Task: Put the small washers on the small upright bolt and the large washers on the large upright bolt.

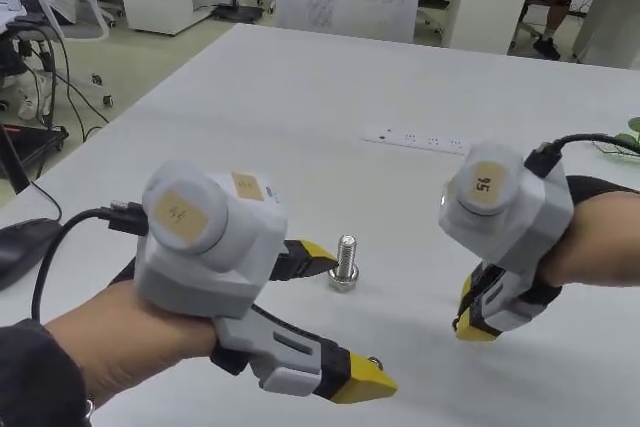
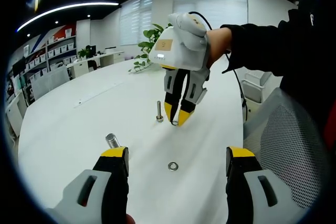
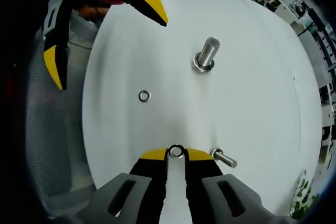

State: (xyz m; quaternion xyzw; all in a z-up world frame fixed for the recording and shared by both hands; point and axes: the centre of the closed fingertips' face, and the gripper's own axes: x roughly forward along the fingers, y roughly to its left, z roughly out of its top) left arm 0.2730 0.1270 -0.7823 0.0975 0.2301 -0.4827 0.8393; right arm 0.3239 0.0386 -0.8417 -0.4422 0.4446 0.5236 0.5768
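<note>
Head view: "15" is read on right tongs (image 1: 472, 330); left tongs (image 1: 355, 319) are spread by the large bolt (image 1: 344, 264); power strip (image 1: 415, 139) is seen beyond.
Left gripper view: loose washer (image 2: 172, 166) is seen on the surface (image 2: 73, 124).
Right gripper view: small washer (image 3: 176, 152) is pinched by right tongs, beside the small bolt (image 3: 224, 158).

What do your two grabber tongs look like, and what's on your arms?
Both are pale grey blocks with dark handles. The left tongs and right tongs end in yellow tips. Each has a round tan sticker with a handwritten number; the right one reads 15. A black cable plugs into each, and the sleeves are black.
</note>
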